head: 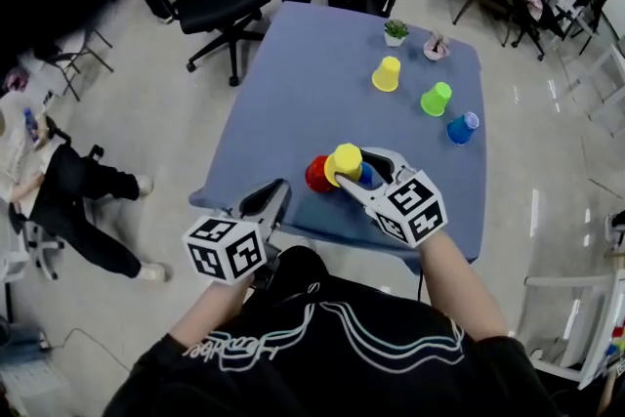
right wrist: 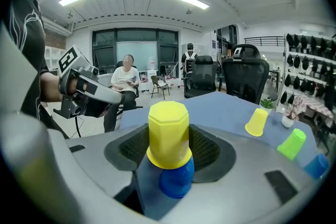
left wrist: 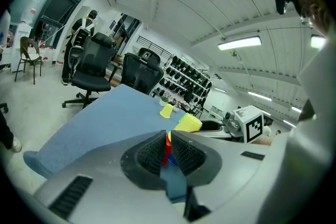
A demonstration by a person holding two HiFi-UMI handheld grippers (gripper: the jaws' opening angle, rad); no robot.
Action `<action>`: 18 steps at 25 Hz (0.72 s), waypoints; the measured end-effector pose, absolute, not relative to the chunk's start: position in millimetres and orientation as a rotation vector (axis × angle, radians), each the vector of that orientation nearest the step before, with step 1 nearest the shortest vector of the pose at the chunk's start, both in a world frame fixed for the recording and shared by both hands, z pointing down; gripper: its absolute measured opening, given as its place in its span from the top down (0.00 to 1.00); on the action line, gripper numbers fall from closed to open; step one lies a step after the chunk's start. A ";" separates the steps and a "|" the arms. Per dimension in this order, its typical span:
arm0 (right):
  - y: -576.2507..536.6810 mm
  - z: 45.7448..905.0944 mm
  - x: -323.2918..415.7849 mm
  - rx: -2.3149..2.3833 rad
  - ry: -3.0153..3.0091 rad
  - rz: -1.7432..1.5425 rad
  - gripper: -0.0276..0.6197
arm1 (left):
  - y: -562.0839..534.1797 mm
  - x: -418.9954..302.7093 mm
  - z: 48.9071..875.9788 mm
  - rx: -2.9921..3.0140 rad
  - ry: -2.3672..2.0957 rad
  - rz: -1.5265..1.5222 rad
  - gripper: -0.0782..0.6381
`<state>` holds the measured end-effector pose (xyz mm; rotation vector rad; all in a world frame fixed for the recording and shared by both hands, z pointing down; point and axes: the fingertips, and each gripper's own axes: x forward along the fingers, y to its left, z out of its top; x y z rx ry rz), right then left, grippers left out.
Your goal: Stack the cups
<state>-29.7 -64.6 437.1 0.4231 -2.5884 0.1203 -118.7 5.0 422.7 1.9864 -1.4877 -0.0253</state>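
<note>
The upturned yellow plastic cup point(right wrist: 168, 131) is gripped by the right tool point(right wrist: 169, 148), upright, straight above the blue plastic cup point(right wrist: 176, 184).

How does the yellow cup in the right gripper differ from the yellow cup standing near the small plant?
The held yellow cup is gripped by the right gripper; the far yellow cup is untouched. The held yellow cup sits over a blue cup; the far yellow cup stands alone on the table. Both are yellow and upside down.
</note>
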 end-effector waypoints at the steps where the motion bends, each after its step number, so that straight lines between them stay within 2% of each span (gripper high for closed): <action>1: -65.7 437.7 -30.3 0.423 -2.585 0.118 0.57 | 4.1 -118.0 423.4 1.988 -1.488 -0.025 0.82; 6: -64.7 439.1 -32.5 0.405 -2.573 0.112 0.57 | 4.2 -115.6 422.2 1.989 -1.494 -0.032 0.82; 10: -61.1 436.0 -28.5 0.396 -2.584 0.099 0.50 | 2.6 -115.3 419.1 1.996 -1.499 -0.038 0.82; 18: -63.9 387.6 -0.8 0.446 -2.740 0.207 0.49 | -4.6 -120.0 410.3 1.989 -1.516 -0.038 0.82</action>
